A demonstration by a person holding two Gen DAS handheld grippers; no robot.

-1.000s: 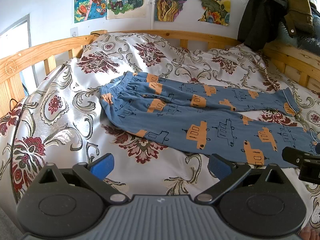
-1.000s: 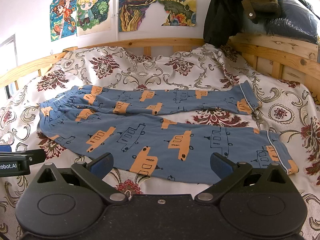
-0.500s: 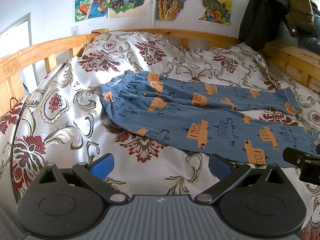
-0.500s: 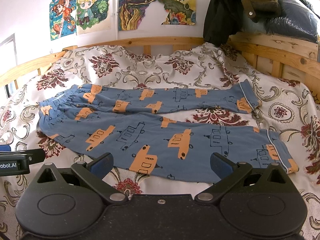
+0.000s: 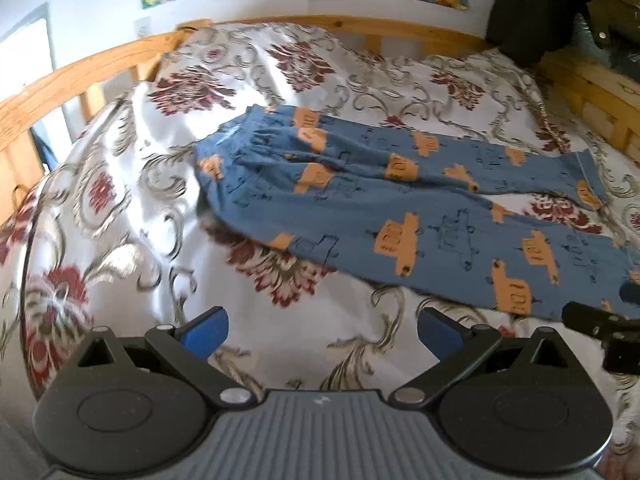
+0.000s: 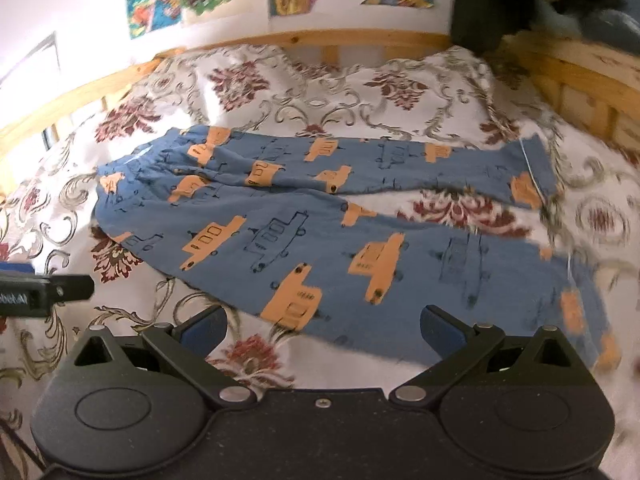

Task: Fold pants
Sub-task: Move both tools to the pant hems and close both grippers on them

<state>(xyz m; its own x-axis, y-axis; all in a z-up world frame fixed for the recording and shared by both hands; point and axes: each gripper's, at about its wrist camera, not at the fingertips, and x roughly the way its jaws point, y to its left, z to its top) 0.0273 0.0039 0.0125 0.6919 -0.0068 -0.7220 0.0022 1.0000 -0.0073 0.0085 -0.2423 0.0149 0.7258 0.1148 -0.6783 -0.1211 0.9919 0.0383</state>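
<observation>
A pair of blue cotton pants printed with orange and outlined vehicles (image 5: pixel 400 208) lies unfolded on the bed's white floral bedspread (image 5: pixel 120 208), inside the wooden bed frame (image 5: pixel 60 80). The long axis of the garment runs across both views: the gathered waistband (image 6: pixel 132 168) is to the left, the two legs stretch away to the right and splay apart, so a strip of bedspread shows between them toward the cuffs.

The left hand-held gripper (image 5: pixel 322 326) hovers over bare bedspread, short of the near leg's edge, its blue-padded jaws wide apart and holding nothing. The waistband lies ahead of it and slightly left, making this the nearer one for that end. The right hand-held gripper (image 6: pixel 322 326) is likewise spread and empty, with the near leg's lower edge just ahead between its jaws; the near cuff (image 6: pixel 580 312) lies off to its right, though that corner is smeared by blur, so its exact lie is uncertain.

No fold has been made yet. Judging from this, the first move is probably bringing one leg over the other.
</observation>
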